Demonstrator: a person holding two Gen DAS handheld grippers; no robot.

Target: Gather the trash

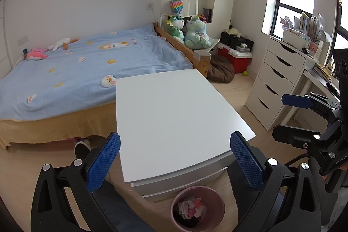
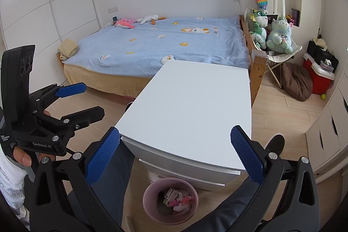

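Here, through my left wrist camera, my left gripper point(image 1: 175, 158) hangs with its blue pads spread wide and nothing between them. Just ahead of the fingers lies the bare top of a white drawer cabinet point(image 1: 174, 114). Below the fingers, on the wooden floor against the cabinet's front, stands a pink bin point(image 1: 218, 202) with the trash point(image 1: 192, 209), crumpled pink and white scraps, inside it. Off to the right my right gripper point(image 1: 289, 116) is visible, jaws apart and empty. Beyond the cabinet to the left is a bed with a blue blanket point(image 1: 76, 71).

Through my right wrist camera, the right gripper's fingers stand equally wide, holding nothing, with the same cabinet top ahead. The bin sits below and between the fingers, trash heaped inside. To the left my hand point(image 2: 20, 157) grips the left gripper's handle, its jaws parted.
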